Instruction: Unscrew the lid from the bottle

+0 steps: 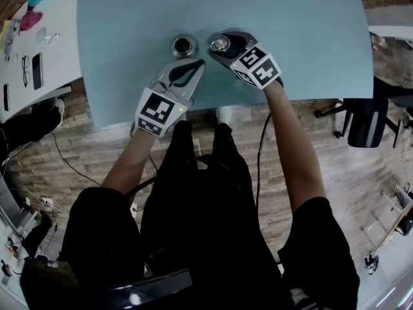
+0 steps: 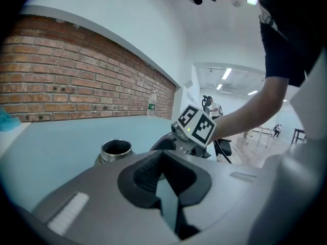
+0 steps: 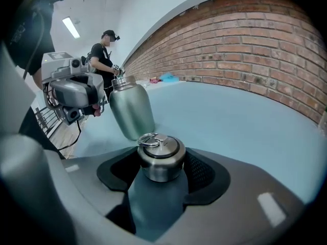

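The lid (image 3: 161,156) is already off, clamped between the pads of the right gripper (image 1: 221,44) at 3 o'clock of the open bottle (image 1: 184,44) on the table (image 1: 310,37). The left gripper (image 1: 193,66), closed on nothing, sits at the bottle's 6 o'clock. What remains, I judge, is setting the lid down clear of the bottle and letting go.

bottle (image 1: 184,44) on table (image 1: 290,31) | lid (image 1: 220,43) just R of bottle
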Available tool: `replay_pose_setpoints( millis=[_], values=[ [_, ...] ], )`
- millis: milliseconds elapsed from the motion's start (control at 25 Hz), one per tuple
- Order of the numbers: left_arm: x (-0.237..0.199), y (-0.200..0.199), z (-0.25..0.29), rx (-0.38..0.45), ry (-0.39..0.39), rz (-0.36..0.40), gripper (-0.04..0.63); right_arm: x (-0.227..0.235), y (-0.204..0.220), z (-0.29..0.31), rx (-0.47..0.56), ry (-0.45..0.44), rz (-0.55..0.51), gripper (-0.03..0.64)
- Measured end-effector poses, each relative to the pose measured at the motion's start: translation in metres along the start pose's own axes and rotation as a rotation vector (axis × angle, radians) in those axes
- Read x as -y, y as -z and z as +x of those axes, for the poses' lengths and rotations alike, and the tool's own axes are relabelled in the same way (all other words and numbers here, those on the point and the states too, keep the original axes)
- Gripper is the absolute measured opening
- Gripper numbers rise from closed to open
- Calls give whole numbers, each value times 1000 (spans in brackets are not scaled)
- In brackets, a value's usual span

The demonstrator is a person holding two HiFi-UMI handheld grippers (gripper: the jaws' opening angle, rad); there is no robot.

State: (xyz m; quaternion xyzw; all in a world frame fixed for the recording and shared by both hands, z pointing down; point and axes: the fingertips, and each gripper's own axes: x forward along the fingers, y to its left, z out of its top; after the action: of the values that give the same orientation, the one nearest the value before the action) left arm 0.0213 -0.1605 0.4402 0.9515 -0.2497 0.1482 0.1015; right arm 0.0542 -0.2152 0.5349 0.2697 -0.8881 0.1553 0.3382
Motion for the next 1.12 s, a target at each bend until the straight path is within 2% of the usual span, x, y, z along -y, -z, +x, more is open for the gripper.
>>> replay_pose_setpoints(
  millis=[160, 360, 840, 1120],
  values=[
    [-2, -4, -3, 2, -6, 8, -2, 1, 3, 8, -60, 20, -58, 270],
    [-3, -4, -8, -2, -13, 11, -2, 1, 4, 9, -74, 22, -40, 272],
    [-4, -2, -11, -5, -24, 18, -2, 2, 4, 8, -62, 27, -35, 270],
    [-4, -2, -12, -5, -29, 7, 0, 4, 3, 0, -33, 27, 4, 307]
  ],
)
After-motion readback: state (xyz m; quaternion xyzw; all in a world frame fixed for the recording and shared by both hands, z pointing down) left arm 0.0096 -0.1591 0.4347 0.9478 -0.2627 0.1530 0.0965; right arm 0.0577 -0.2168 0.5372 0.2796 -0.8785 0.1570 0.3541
